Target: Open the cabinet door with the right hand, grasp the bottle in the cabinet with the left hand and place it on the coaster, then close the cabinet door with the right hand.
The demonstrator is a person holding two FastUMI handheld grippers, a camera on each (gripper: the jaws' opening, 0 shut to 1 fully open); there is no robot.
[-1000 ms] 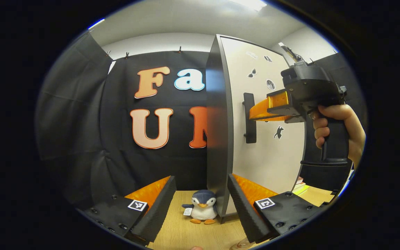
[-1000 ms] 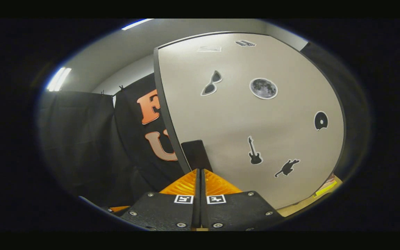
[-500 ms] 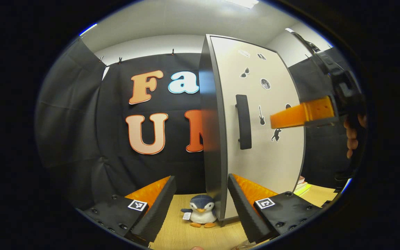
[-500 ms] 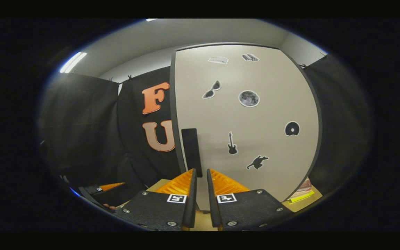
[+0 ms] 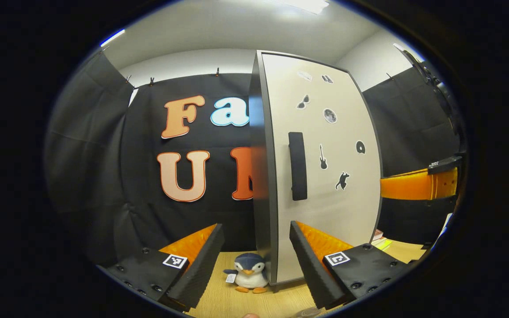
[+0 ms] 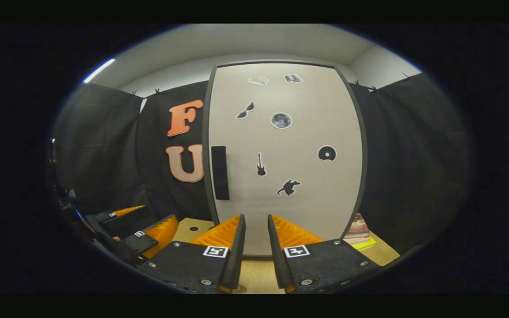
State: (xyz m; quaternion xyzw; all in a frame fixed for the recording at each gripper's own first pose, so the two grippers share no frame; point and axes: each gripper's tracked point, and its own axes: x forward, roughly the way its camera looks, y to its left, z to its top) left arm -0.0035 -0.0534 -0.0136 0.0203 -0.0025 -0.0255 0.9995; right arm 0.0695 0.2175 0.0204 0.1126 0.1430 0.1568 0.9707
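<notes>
Plush penguin (image 5: 248, 275) on wooden tabletop (image 5: 254, 304), stacked books (image 6: 358, 234) at right

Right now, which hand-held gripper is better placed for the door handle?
Right. The right hand-held gripper faces the cabinet door squarely, open, handle just above-left of its fingers. Left hand-held gripper faces the door's edge.

Recording booth: black cloth walls (image 6: 104, 145), wooden table (image 5: 237, 302).

Your left claw (image 5: 256, 247) hangs with fingers spread wide before the cabinet door (image 5: 325, 176); your right claw (image 6: 256, 234), fingers slightly parted, faces that door, clear of it.
</notes>
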